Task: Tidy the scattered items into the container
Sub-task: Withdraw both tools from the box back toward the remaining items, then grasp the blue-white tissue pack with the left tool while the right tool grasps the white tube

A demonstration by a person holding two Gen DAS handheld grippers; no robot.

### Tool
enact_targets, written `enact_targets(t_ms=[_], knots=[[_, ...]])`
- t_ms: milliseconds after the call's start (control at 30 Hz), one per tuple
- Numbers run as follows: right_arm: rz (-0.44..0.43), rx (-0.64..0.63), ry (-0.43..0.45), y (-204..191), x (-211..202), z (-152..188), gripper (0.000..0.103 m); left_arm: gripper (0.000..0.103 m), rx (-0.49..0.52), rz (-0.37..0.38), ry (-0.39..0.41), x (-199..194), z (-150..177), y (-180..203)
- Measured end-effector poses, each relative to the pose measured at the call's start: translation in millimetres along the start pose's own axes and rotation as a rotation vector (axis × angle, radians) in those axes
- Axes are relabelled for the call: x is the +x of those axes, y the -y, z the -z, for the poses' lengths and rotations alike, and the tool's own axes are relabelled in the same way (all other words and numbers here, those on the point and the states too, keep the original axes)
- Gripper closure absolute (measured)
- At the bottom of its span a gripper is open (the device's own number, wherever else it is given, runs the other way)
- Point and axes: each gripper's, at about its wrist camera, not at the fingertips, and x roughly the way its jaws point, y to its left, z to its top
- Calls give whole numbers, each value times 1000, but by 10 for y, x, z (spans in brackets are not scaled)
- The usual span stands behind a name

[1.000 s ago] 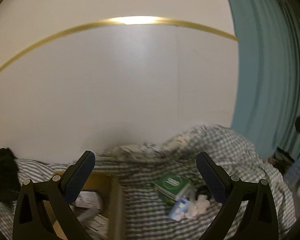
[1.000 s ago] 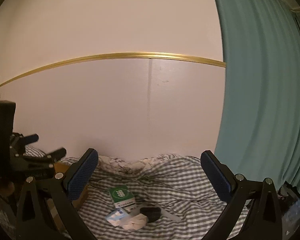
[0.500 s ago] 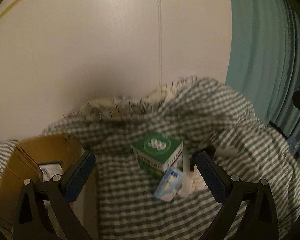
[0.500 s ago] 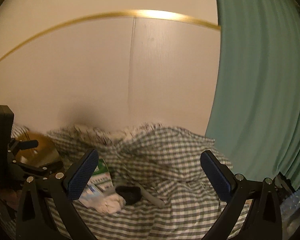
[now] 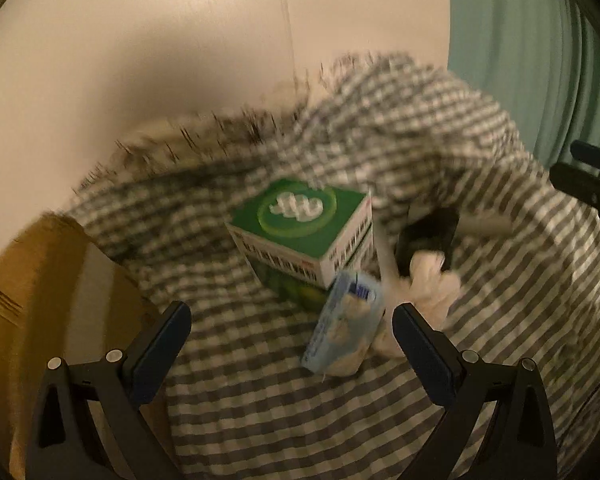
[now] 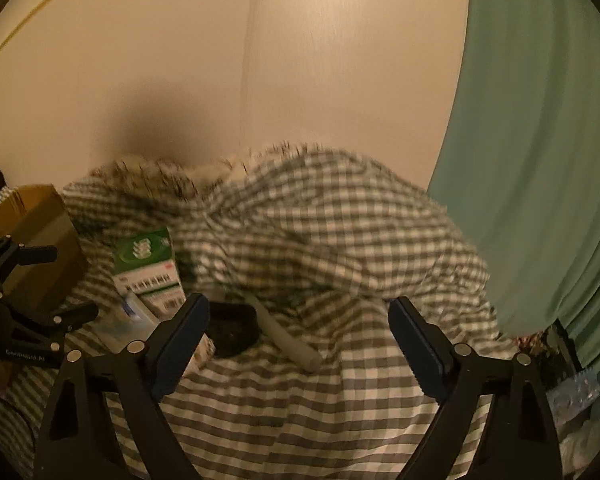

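The left gripper (image 5: 288, 332) is nearest to the work. Its jaws stand wide apart with nothing between the pads, and they point down at the bed, so it looks ready to take something and not to carry. Just beyond the jaws lies a light blue packet (image 5: 346, 330), leaning against a green and white box (image 5: 304, 228). The box stands tilted on the checked blanket (image 5: 260, 408) because the soft cloth gives no flat ground. To the right of the packet a white crumpled cloth (image 5: 430, 292) touches a black object (image 5: 428, 236); this one is blurred and I cannot say what it is. These things lie close together in one small heap, so one grasp may disturb the neighbours.

The cardboard container (image 5: 28, 280) is at the left of this gripper, just beside the heap, with its opening upward. I judge this short way is why the left hand serves it.

The right gripper (image 6: 298, 316) also has nothing in its hold. Its jaws have just been closing a little and remain wide. In its view a pale grey stick-like thing (image 6: 288, 340) lies on the blanket between the jaws and a little beyond them, with the black object (image 6: 234, 330) beside it.

Farther back the blanket rises in a fold against the plain wall (image 6: 300, 60), and a green curtain (image 6: 540, 140) hangs on the right.
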Motion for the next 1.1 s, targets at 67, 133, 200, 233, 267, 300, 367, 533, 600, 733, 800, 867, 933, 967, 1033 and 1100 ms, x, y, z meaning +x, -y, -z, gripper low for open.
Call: enact_targets(t_ms=[67,133,200,233,267,300,367,533,600,733,800,867,933,967,1033,1100], knots=[[-2,5,-37,32,138,55,18,0,2,9,-43,145,44,10],[5,0,-69,48,253,111,20,1,7,13,-70,241,75,20],[6,-16,-100,55,364,165,21,1,11,16,-89,319,94,25],[6,-24,-114,54,412,187,22,1,14,18,-97,355,102,29],[4,-31,-128,52,469,211,22,1,17,20,-105,390,111,34],[-2,-37,-147,49,532,239,24,1,19,22,-112,419,116,37],[-7,-42,-179,56,647,283,26,1,19,27,-122,464,122,35],[5,-65,-252,50,957,355,29,1,33,42,-155,574,149,93],[9,-72,-273,46,1056,391,29,4,39,42,-161,606,160,121],[23,-89,-309,57,1222,452,29,31,31,93,-185,660,165,157],[27,-107,-333,46,1296,493,30,62,16,170,-216,682,167,182],[32,-112,-334,43,1314,511,41,66,38,166,-208,643,168,229],[37,-117,-338,39,1306,515,59,70,64,154,-193,597,172,267],[36,-128,-338,28,1287,516,68,71,65,154,-191,573,175,271],[43,-153,-329,6,1232,517,73,72,52,159,-193,529,174,261],[46,-174,-310,-8,1129,513,77,73,46,156,-189,469,172,247]])
